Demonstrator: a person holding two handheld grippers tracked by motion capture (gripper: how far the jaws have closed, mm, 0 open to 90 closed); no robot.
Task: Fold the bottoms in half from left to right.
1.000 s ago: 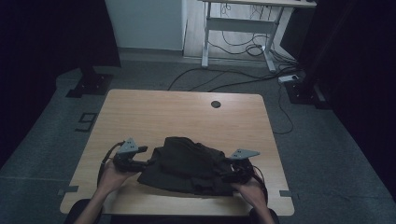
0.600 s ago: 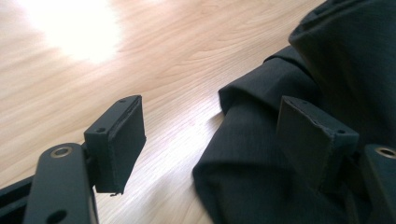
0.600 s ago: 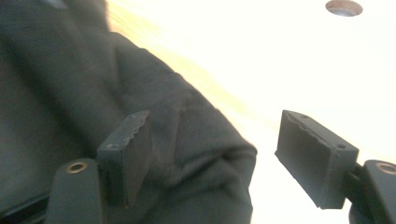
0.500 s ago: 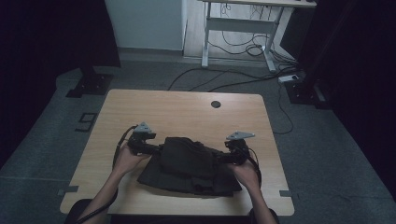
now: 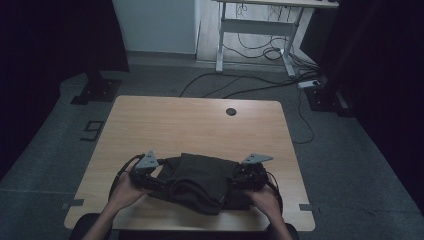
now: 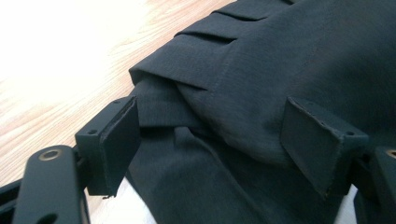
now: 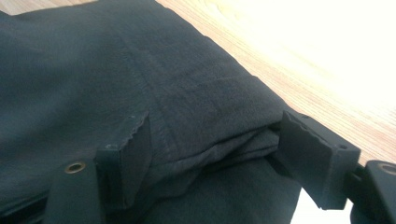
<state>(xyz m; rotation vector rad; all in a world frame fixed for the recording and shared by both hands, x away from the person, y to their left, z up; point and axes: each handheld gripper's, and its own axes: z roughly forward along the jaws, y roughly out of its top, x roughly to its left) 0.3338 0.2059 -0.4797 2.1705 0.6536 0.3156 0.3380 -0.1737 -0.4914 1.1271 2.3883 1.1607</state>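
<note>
The far half of the worktop (image 5: 200, 120) lies bare, open to a hand from either side, with a small dark round hole (image 5: 230, 111) near its far edge. Along the near edge a folded dark cloth (image 5: 200, 180) takes up the middle, a gripper close at each of its ends.

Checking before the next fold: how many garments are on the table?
1: a dark garment bunched at the table's near edge, between the left gripper and right gripper. Folds might hide more.
</note>
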